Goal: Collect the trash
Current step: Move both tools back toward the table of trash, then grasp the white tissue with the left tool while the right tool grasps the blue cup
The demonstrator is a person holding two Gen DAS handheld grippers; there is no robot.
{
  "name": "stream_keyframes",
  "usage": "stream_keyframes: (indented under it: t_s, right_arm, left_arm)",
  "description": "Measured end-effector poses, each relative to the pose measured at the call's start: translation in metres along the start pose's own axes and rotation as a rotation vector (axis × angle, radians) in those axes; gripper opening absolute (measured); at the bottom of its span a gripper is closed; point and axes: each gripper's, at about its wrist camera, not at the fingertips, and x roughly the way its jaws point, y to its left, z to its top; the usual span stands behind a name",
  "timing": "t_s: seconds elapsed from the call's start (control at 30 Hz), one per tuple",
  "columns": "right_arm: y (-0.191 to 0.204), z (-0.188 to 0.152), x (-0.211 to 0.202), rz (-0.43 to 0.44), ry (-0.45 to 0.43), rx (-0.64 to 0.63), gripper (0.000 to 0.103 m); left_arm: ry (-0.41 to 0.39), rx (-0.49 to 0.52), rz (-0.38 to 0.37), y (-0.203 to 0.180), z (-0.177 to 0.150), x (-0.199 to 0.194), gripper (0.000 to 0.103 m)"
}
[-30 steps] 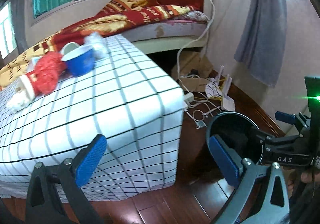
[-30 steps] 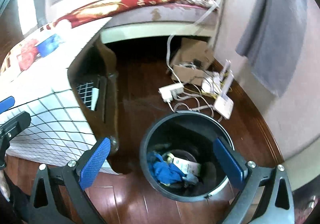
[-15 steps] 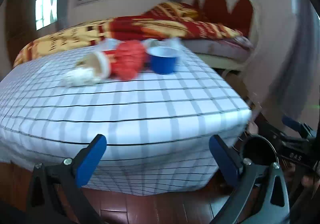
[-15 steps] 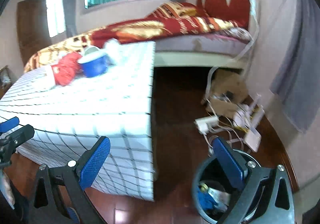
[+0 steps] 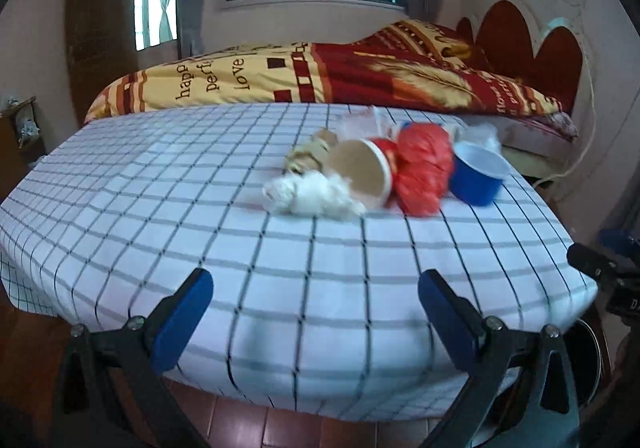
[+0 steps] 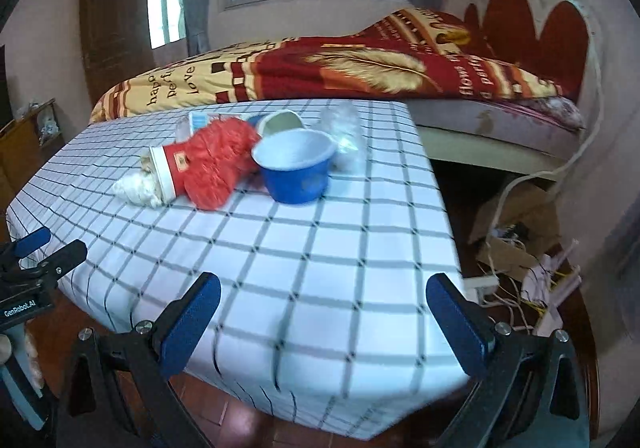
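Trash pile sits mid-table toward the far right side, all pieces touching or just beside each other. Largest: crumpled red plastic bag [image 5: 424,174] — soft, light, will squash; pinch a bunched fold on top. Blue bowl [image 6: 295,168] upright, at the right end of the pile by the left wrist view, white inside, looks empty; thin and light, likely flexes — grip over the rim wall. Red paper cup [image 5: 366,172] lies on its side, mouth facing the left camera; light, crushable, take it by the rim. White tissue wad [image 5: 316,194] in front of the cup, soft, near weightless, grab anywhere. Clear plastic wrap [image 6: 344,128] behind the bowl, slippery (blurred, shape unclear). Brown crumpled bit behind the cup — cannot tell what.

Left tongs [image 5: 316,324] wide open, holding nothing, near the table's front edge. Right tongs [image 6: 324,322] also wide open and empty.

Table [image 5: 160,208] has a white grid-check cloth, smooth, hangs over the edges. Bed [image 6: 360,68] with red-yellow blanket behind; windows, wood floor, cables and cardboard on the floor at right.
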Motion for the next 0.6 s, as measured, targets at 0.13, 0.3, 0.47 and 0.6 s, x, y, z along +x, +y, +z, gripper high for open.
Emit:
stream_keyframes:
  t_s: [0.13, 0.3, 0.47, 0.6]
  right_arm:
    - [0.017, 0.023, 0.031, 0.007, 0.006, -0.036, 0.103]
    - [0.020, 0.046, 0.078, 0.008, 0.051, -0.027, 0.103]
    - [0.022, 0.065, 0.113, 0.001, 0.100, -0.037, 0.103]
    - [0.025, 0.075, 0.135, 0.003, 0.129, -0.052, 0.103]
  left_arm:
    - [0.013, -0.033, -0.004, 0.014, 0.016, 0.021, 0.103]
    - [0.042, -0.048, -0.007, 0.018, 0.028, 0.052, 0.103]
    - [0.090, -0.033, -0.005, 0.012, 0.036, 0.078, 0.103]
    - [0.124, -0.035, -0.017, 0.010, 0.038, 0.092, 0.102]
